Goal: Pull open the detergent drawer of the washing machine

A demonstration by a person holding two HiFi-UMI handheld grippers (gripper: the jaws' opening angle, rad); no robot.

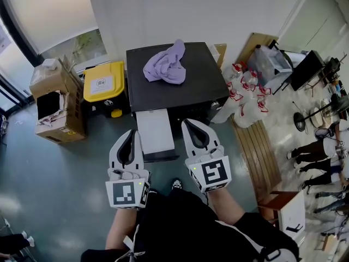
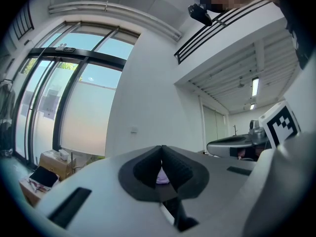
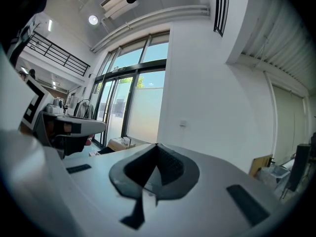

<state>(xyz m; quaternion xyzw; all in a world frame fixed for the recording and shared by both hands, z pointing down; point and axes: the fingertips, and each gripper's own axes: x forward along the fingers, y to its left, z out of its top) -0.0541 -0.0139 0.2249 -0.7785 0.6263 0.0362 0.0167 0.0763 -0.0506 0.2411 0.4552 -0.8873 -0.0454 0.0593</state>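
Nearest the lens in the head view was the person's dark clothing (image 1: pixel 185 222), with both marker cubes just beyond it. The left gripper (image 1: pixel 131 132) and right gripper (image 1: pixel 187 123) pointed level toward the washing machine (image 1: pixel 202 86), whose black top carried a purple cloth (image 1: pixel 166 64). A white slab (image 1: pixel 155 130) projected from the machine's front, between the two grippers. It was judged to be the detergent drawer, apparently standing out of the cabinet already, though its interior could not be made out. Its long axis ran from the machine toward the person, parallel to both grippers. The left gripper's tip lay just beside the slab's left edge. The right gripper's tip stood a little further off the right edge, so the left was judged the nearer. The slab's near end, where a pull would be applied, lay back from both tips, toward the person.

In the left gripper view the jaws met at their tips with nothing gripped. A sliver of the purple cloth showed through the notch below them, which placed the machine straight ahead.

In the right gripper view the jaws were likewise closed and empty. The left gripper (image 3: pixel 74 127) appeared alongside at the left. The drawer itself could not be made out with certainty in this view.
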